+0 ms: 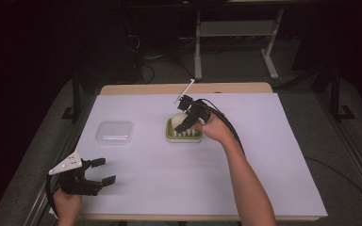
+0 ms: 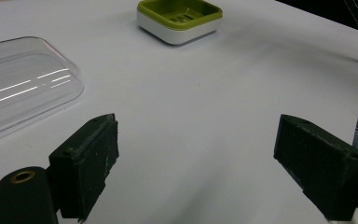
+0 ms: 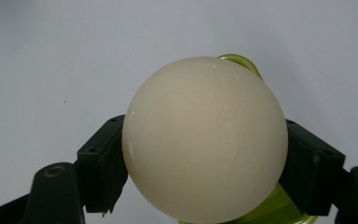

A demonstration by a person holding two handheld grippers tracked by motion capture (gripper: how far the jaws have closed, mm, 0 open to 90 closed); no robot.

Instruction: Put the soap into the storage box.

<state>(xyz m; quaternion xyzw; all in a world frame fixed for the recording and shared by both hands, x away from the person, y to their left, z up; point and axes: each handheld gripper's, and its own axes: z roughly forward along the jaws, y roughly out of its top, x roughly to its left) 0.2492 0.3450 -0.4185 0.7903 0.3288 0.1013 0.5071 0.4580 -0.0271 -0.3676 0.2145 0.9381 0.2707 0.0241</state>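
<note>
While the right gripper (image 1: 189, 118) clamps the ball (image 3: 205, 140) between its two jaws, one on each side at the widest part, the grip looks secure and the round surface probably cannot slip out. The ball hangs just over the green dish (image 1: 184, 132), so I judge it is either going in or coming out. The left gripper (image 1: 99, 172) rests near the table's front edge, jaws wide apart and holding nothing, well away from the clear lid (image 2: 18, 79), probably waiting.

Ball (image 3: 205, 140): matt, smooth, cream. Soap dish (image 2: 179, 19): glossy plastic, green over white. Lid (image 2: 21, 81): clear glossy plastic. Counter (image 1: 179, 88): wood edge under matt white sheet (image 1: 179, 174). Jaw pads: black, rough-edged.
</note>
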